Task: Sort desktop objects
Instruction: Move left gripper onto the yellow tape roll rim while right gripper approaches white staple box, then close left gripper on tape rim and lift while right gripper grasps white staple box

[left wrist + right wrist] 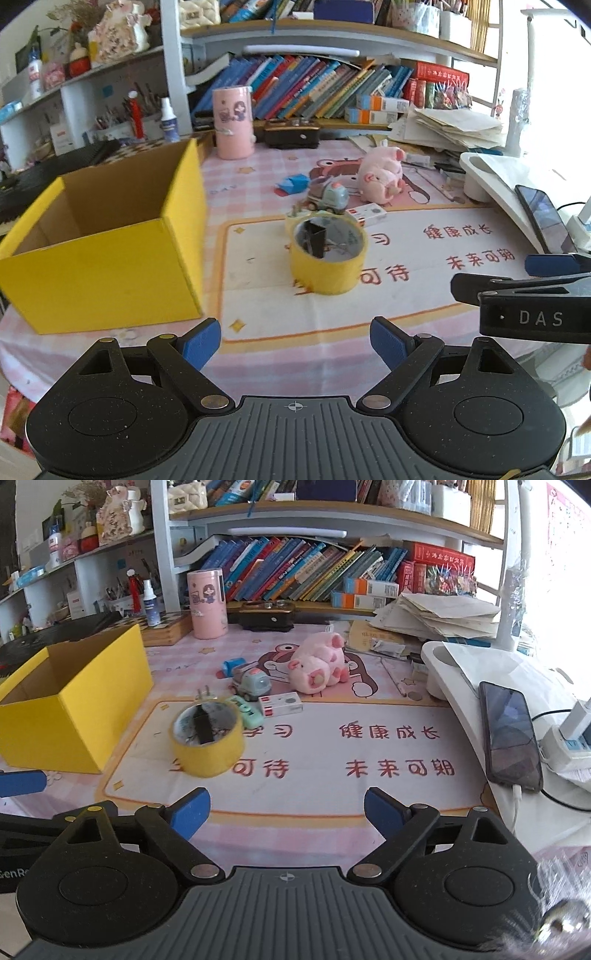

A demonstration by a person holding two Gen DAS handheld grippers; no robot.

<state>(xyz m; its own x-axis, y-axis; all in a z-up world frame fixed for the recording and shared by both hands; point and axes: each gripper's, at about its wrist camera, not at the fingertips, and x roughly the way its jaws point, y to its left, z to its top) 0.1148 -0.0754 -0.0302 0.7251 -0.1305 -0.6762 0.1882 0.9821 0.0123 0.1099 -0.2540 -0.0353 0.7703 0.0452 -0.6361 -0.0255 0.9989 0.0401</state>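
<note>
Progress: sorting appears not yet begun, as far as the views show. The yellow box (107,236), at the left of both frames, stands open; the part of its interior that shows is bare cardboard, though its floor is largely hidden by the near wall.

Items outstanding, all loose on the pink mat (406,295):
- Tape roll (328,254), centre of the left view and left of centre in the right view, standing on its flat side with a dark strip inside its core. It is near the box but apart from it.
- Green case (245,709), just behind the roll.
- Toy car (330,197), white card box (367,214) and blue item (293,183), clustered above the roll.
- Pig plush (382,177), upper centre, lying on its side beside the car.

The phone (511,734) at the right edge rests on a white stand, cabled; judged not part of the sort.

Pose: the left gripper (295,345) sits low at the bottom of its frame, level, aimed at the roll, which lies ahead between the lines of its fingers. Jaws spread wide, nothing held. The right gripper (286,814) is alongside, also level, aimed at the bare mat to the right of the roll. Jaws likewise wide apart and empty. Each tool shows at the edge of the other's view.

Judgement: the roll is the nearest candidate.
</note>
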